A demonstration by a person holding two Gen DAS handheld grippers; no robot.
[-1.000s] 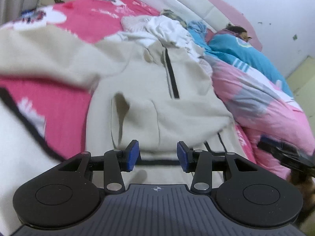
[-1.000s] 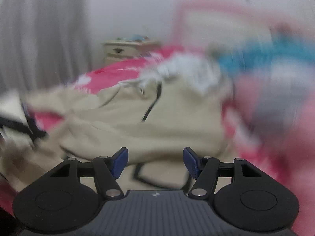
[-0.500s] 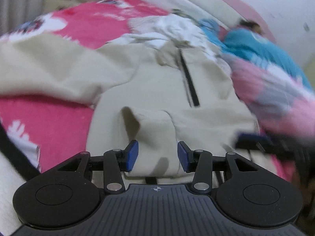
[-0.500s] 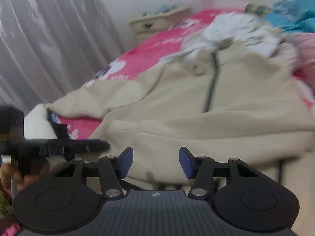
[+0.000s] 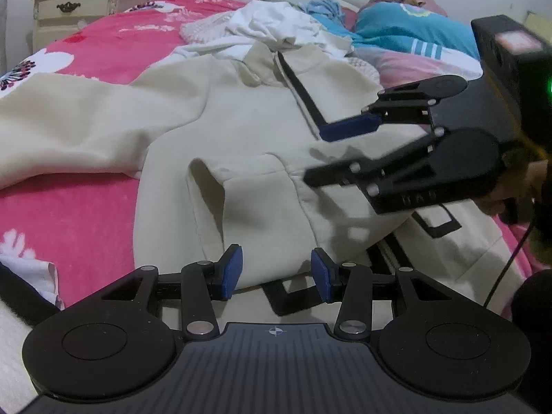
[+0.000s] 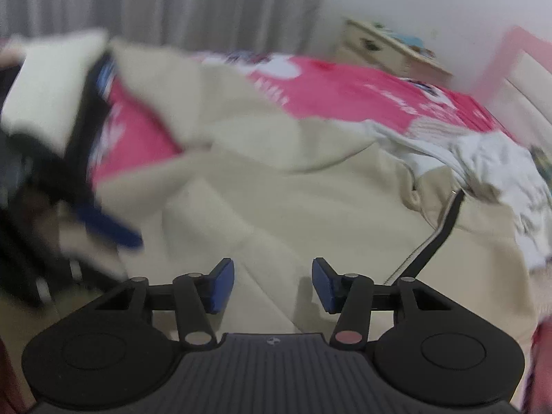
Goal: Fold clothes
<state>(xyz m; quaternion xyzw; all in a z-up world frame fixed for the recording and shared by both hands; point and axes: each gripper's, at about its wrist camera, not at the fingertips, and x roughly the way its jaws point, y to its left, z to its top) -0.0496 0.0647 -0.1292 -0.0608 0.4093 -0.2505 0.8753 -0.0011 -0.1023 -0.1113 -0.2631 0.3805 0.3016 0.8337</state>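
A cream fleece jacket with a black zip lies spread on the pink bedspread, one sleeve stretched out to the left. My left gripper hovers open over the jacket's folded-up hem, nothing between its blue pads. The right gripper reaches in from the right above the jacket's chest, jaws apart. In the blurred right wrist view, the right gripper is open above the cream jacket, and the left gripper's blue fingertip shows at the left.
White and blue clothes are heaped near the headboard. A pink-and-blue quilt lies at the right. A cream nightstand stands beyond the bed at back left, with a grey curtain behind.
The right gripper has swung in from the right to above the jacket's chest. My left gripper edged closer to the hem. Both stayed open.
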